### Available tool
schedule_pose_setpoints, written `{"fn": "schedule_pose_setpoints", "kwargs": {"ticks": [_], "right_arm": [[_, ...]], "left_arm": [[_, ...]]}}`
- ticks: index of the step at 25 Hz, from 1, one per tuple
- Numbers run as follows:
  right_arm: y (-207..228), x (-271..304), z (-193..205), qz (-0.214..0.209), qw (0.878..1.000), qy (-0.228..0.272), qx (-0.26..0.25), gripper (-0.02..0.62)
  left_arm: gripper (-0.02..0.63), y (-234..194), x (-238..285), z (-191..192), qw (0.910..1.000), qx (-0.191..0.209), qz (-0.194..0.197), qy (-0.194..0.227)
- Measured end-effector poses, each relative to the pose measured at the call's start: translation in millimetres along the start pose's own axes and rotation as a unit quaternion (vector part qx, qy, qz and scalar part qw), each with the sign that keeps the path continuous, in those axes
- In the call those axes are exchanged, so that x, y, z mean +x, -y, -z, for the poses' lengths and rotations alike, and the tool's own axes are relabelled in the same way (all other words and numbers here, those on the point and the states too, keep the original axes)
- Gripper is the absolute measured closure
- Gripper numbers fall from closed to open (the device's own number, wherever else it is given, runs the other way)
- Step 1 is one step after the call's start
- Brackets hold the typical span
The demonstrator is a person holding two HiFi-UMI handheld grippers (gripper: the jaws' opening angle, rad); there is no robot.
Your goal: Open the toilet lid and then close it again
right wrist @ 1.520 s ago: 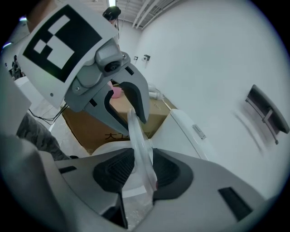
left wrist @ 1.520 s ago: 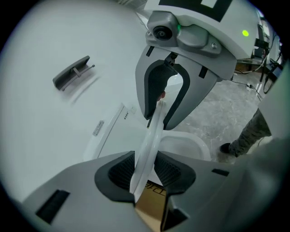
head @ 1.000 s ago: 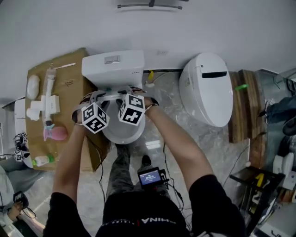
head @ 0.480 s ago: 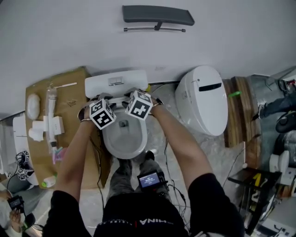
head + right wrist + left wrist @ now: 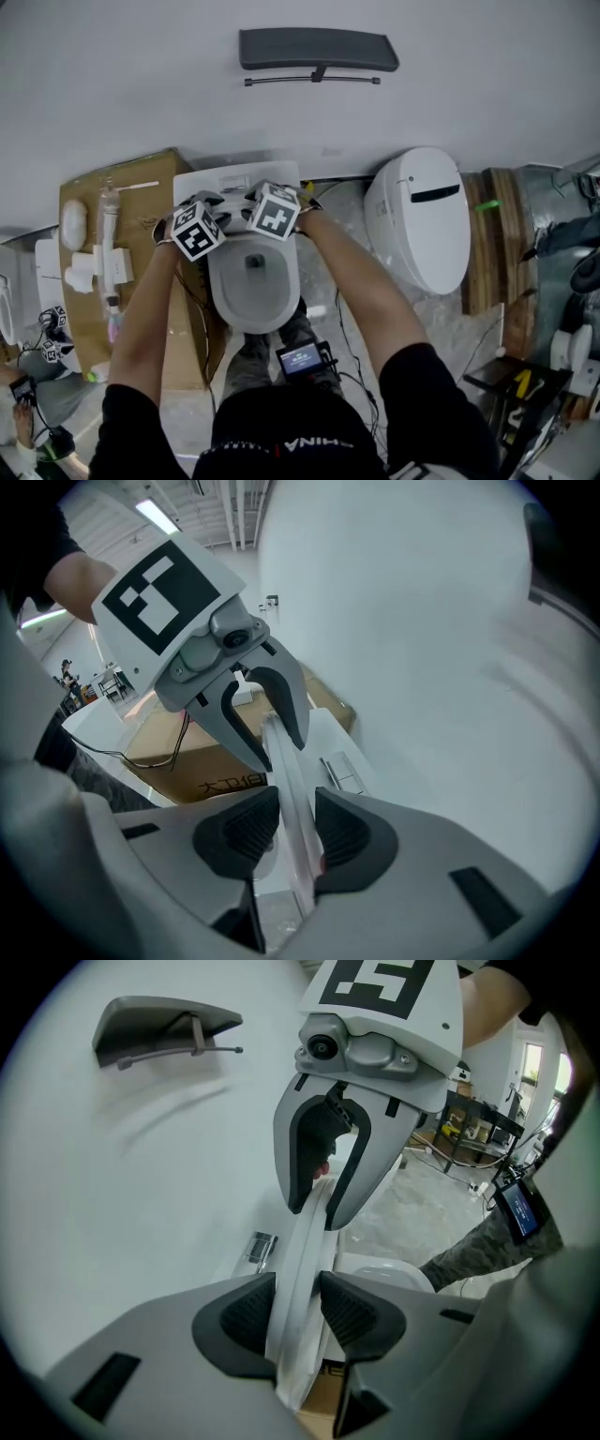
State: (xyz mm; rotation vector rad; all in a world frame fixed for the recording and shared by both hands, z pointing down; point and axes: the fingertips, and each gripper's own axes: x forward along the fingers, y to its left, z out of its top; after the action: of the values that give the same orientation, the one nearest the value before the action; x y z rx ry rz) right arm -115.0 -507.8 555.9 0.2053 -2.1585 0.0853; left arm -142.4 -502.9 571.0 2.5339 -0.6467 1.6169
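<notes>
Between the ribbed pads of your left hand-held gripper stands the thin white edge of the toilet lid. Both pads press on it, and the jaws are only as far apart as that edge is thick. They have just eased a touch wider, with the lid between them. Your right hand-held gripper clamps the same lid a little further along its rim, pads closed on the white edge and nothing else between them. Each gripper view shows the other gripper just ahead, pinching that same edge.

You have the lid raised and standing on edge in front of the cistern. From the head view it is mostly hidden under the two grippers.

Below them the toilet bowl lies uncovered, with a dark outlet at its bottom. You cannot tell from here whether water lies in it. Just left of the toilet, a cardboard box carries white pipe fittings and a white oval piece on its top. A second toilet, its lid down, stands to the right. A dark wall shelf hangs above the cistern.

Your left forearm and right forearm reach forward from your shoulders and converge over the bowl. This puts the two marker cubes side by side, and both grippers tip steeply down onto the lid. A small screen sits at your waist.
</notes>
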Motion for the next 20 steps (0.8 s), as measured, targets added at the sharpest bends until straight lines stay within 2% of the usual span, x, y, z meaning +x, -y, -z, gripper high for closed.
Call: {"fn": "schedule_pose_setpoints", "kwargs": {"ticks": [15,20], "right_arm": [[19,6,-4,-0.019,1.000,-0.003,0.006,0.471],[21,5,-6,-0.017,1.000,-0.006,0.004,0.471]], "left_arm": [[0.457,-17,7,-2,0.9999,-0.002,0.013,0.002],[0.453,-20,5,-3,0.9999,0.006,-0.006,0.008]]}}
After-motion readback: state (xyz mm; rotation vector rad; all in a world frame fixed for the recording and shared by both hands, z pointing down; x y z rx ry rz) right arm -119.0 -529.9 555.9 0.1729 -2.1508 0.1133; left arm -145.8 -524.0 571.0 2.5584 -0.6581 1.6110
